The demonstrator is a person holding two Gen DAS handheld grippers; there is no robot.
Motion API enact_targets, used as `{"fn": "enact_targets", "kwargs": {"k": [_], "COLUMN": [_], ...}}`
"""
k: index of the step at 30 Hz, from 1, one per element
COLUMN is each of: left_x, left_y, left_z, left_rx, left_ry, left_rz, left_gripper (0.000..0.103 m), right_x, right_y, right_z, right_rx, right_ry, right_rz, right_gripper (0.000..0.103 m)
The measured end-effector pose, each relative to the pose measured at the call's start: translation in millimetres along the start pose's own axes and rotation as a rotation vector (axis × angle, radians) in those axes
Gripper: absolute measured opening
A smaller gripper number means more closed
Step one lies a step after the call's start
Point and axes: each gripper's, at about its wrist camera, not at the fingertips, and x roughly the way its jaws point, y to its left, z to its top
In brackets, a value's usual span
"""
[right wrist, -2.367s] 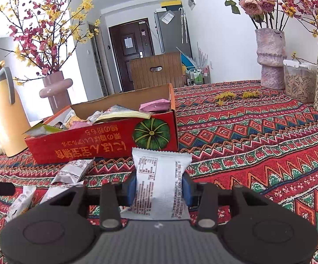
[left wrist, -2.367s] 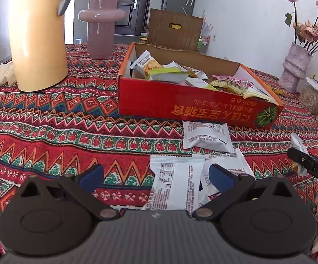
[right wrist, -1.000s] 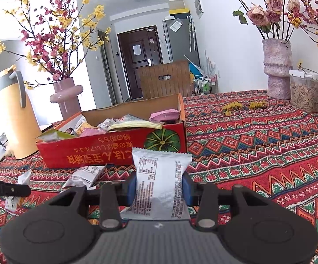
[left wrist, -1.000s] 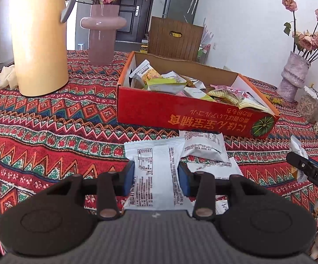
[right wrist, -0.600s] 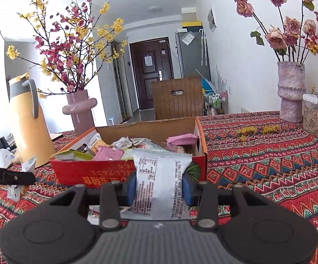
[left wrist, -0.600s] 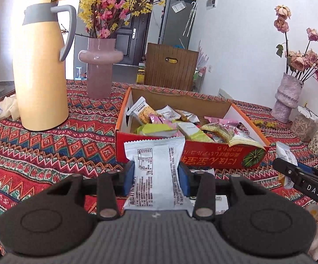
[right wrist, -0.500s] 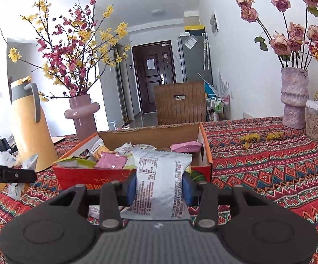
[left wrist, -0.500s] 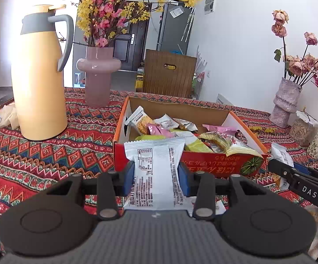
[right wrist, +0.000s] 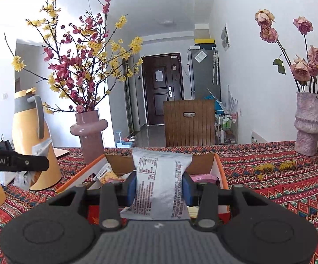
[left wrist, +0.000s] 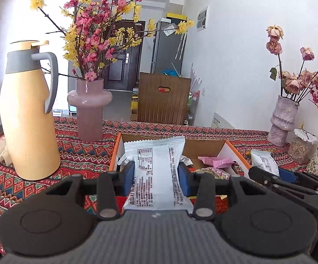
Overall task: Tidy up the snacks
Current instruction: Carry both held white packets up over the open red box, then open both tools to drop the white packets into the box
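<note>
My left gripper (left wrist: 156, 176) is shut on a white snack packet (left wrist: 156, 158), held upright above the near side of the red cardboard box (left wrist: 235, 151). The box holds several mixed snack packets, among them a pink one (left wrist: 216, 160). My right gripper (right wrist: 160, 187) is shut on a second white snack packet (right wrist: 161, 167), also in front of and above the box (right wrist: 220, 169). In the left wrist view the right gripper (left wrist: 268, 176) shows at the right with its packet (left wrist: 264, 160). In the right wrist view the left gripper's finger (right wrist: 16, 160) reaches in from the left.
A yellow thermos jug (left wrist: 27, 114) and a pink vase of blossom branches (left wrist: 89, 110) stand left of the box on the patterned tablecloth (right wrist: 279, 187). A rose vase (left wrist: 284, 121) and a jar (left wrist: 299, 149) stand at the right. A wooden chair (left wrist: 163, 96) is behind the table.
Both grippers have risen and moved toward the box with their packets still clamped. The box now sits lower and closer in both views.
</note>
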Motion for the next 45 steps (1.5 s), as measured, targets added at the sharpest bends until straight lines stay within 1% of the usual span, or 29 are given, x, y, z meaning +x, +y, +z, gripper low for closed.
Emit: {"fn": "enact_targets", "kwargs": {"k": [11, 21, 26, 29, 32, 39, 41, 43, 44, 45], "left_x": [32.4, 67.0, 82.4, 89.1, 97.5, 111.2, 112.8, 112.8, 112.2, 111.1], "left_y": [4.3, 16.7, 23.0, 22.6, 21.5, 23.8, 22.8, 21.9, 21.7, 22.4], "left_z": [20.8, 27.6, 23.7, 18.4, 13.0, 3.8, 1.5, -0.4, -1.3, -2.1], "left_rx": [-0.002, -0.036, -0.057, -0.051, -0.042, -0.041, -0.035, -0.031, -0.031, -0.033], "left_ry": [-0.009, 0.006, 0.009, -0.003, 0.008, 0.038, 0.04, 0.04, 0.038, 0.034], "left_rz": [0.017, 0.035, 0.03, 0.027, 0.027, 0.027, 0.023, 0.017, 0.018, 0.016], "left_gripper": [0.042, 0.042, 0.042, 0.042, 0.042, 0.042, 0.043, 0.047, 0.05, 0.06], "right_x": [32.5, 68.9, 82.6, 89.6, 95.4, 115.1, 118.8, 120.6, 121.0, 120.4], "right_y": [5.2, 6.9, 6.5, 4.7, 2.5, -0.9, -0.6, 0.5, 1.0, 0.5], "right_z": [16.2, 25.3, 24.7, 20.6, 15.2, 5.7, 3.2, 1.4, 0.1, -0.9], "right_rx": [-0.021, -0.036, -0.024, -0.023, -0.02, -0.01, -0.011, -0.014, -0.015, -0.015], "right_ry": [0.007, 0.042, 0.046, 0.044, 0.045, 0.1, 0.113, 0.123, 0.125, 0.126], "right_rz": [-0.007, -0.005, -0.003, -0.013, -0.014, -0.004, -0.004, -0.004, -0.007, -0.011], "right_gripper": [0.04, 0.04, 0.04, 0.04, 0.04, 0.04, 0.04, 0.041, 0.041, 0.045]}}
